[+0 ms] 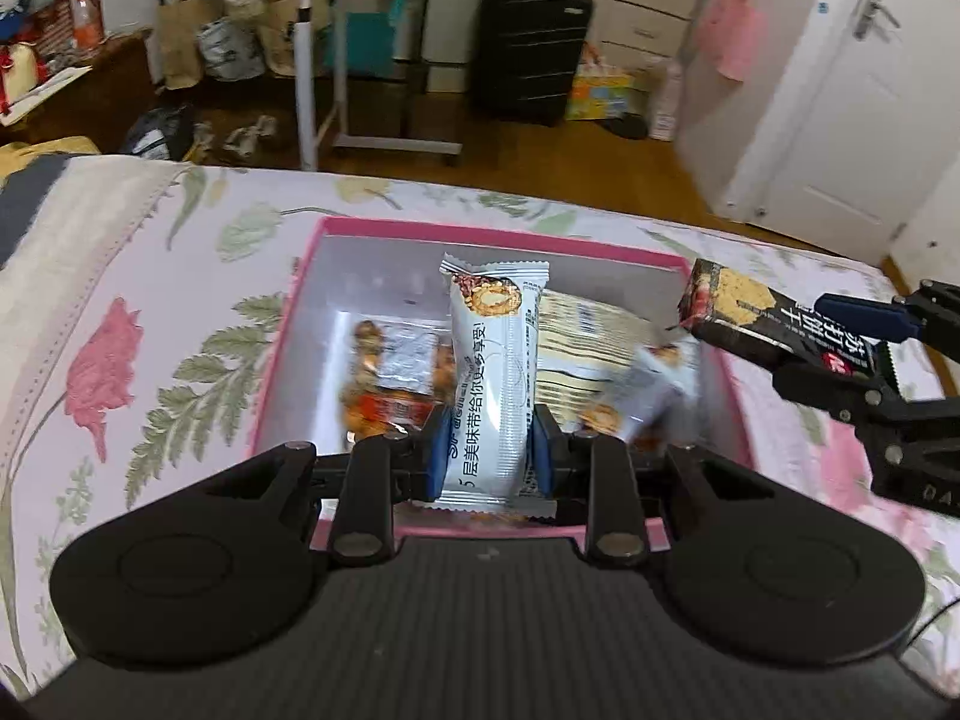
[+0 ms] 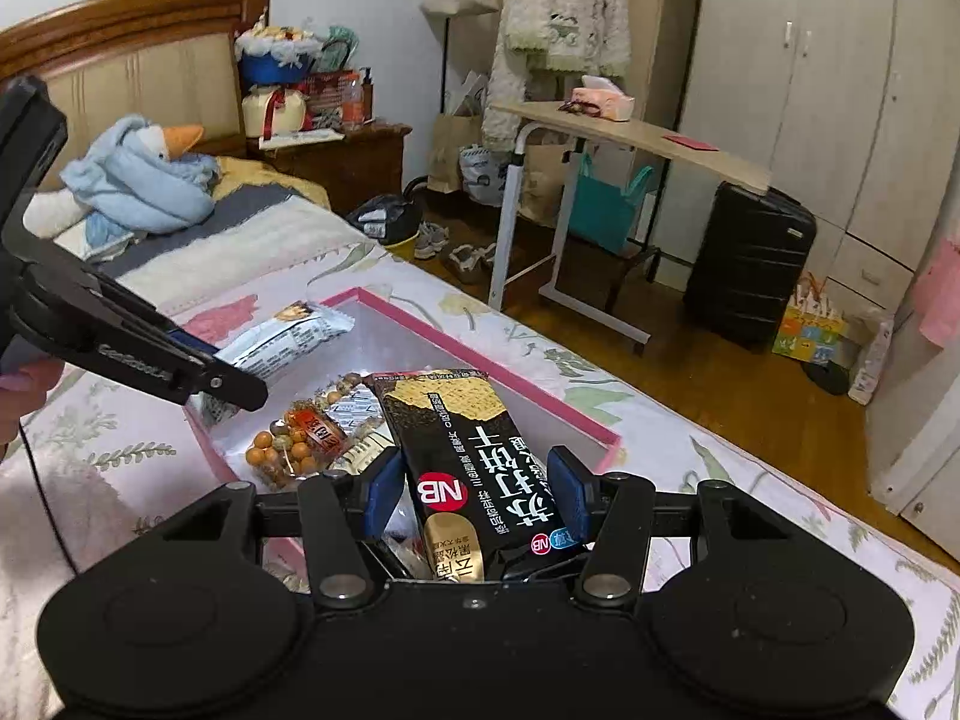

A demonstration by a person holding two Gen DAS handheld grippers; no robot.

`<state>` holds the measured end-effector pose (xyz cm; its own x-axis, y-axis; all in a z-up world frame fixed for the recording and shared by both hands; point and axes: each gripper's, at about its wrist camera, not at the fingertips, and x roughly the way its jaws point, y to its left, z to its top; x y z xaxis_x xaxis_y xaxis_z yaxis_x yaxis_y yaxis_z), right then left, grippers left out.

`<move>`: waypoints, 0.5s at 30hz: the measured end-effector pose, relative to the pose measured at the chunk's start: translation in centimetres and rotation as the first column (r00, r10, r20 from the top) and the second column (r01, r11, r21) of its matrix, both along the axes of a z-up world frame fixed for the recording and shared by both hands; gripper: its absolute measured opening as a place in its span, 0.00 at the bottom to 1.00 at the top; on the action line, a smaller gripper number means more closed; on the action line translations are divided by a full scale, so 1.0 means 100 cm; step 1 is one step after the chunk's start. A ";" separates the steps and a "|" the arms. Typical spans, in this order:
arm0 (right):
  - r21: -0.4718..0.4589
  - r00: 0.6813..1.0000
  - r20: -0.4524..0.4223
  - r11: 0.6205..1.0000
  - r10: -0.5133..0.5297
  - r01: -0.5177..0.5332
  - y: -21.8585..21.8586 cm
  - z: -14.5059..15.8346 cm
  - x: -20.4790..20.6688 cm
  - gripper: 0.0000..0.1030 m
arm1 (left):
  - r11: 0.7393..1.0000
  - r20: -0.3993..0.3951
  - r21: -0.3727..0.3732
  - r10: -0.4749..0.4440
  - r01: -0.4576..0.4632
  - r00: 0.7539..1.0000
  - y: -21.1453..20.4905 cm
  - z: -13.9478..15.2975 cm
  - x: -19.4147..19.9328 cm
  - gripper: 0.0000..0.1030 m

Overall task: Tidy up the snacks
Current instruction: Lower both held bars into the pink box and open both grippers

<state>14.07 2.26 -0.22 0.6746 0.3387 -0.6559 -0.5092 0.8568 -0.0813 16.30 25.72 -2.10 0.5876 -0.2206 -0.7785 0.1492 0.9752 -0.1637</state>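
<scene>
White wafer packet (image 1: 493, 372), black cracker pack (image 2: 474, 456).

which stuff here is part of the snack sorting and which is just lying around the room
Part of the job:
- pink box
- white snack bar in the left gripper
- black cracker pack in the right gripper
- bag of mixed nuts lying in the box

Just lying about:
- black suitcase
- goose plush
- side table
- shoes

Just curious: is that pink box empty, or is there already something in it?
Not empty: the pink box already holds a bag of nuts and other wrapped snacks.
</scene>
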 end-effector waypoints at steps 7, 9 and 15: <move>0.024 0.995 -0.049 0.996 0.090 -0.088 0.037 -0.035 0.027 0.56 | 0.998 -0.036 0.050 0.032 -0.030 0.999 -0.001 -0.023 0.022 0.26; 0.035 0.988 -0.056 0.990 0.141 -0.139 0.044 -0.044 0.031 0.56 | 0.995 -0.031 0.093 0.042 -0.039 0.999 -0.002 -0.030 0.023 0.26; -0.030 0.957 -0.069 0.958 0.281 -0.284 0.059 -0.062 0.042 0.58 | 0.984 -0.039 0.176 0.020 -0.012 0.999 -0.004 -0.057 0.032 0.30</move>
<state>18.23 8.20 -6.38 0.5119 0.4824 -0.7108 -0.7351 0.6741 -0.0719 19.52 25.30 -7.84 0.5575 -0.0694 -0.8273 0.1301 0.9915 0.0045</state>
